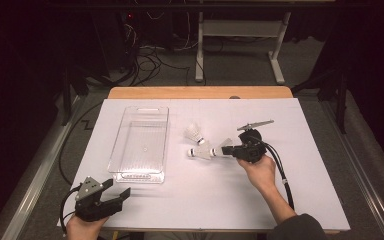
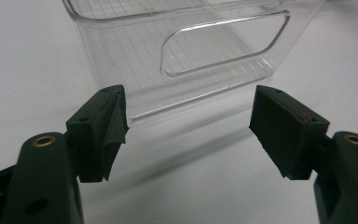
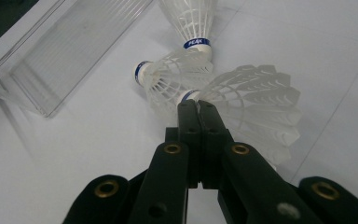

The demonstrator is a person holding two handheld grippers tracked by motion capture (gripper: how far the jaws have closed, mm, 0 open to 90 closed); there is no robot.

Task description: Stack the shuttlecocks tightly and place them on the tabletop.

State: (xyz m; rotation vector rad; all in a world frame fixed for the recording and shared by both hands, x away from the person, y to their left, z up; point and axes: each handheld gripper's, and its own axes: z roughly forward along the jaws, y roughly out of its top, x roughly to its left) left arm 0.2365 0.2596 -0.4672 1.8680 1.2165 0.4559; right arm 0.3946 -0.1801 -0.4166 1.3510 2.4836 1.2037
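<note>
My right gripper (image 3: 198,103), jaws pressed together, is touching a white feathered shuttlecock (image 3: 256,109); my left gripper (image 2: 189,126), jaws spread, is facing the clear plastic bin (image 2: 200,46) near the table's front-left corner.

High cam looks down/fwd over table (image 1: 300,200); both tool cams sit low, close, prob. sharing clear bin (image 2: 121,46).

room: dark | floor (image 1: 240,70): grey, tangled cables (image 1: 145,60) | white table frame (image 1: 240,30) behind the table

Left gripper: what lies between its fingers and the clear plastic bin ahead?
Nothing: in the left gripper view, only bare white table separates the open left gripper from the clear plastic bin.
</note>
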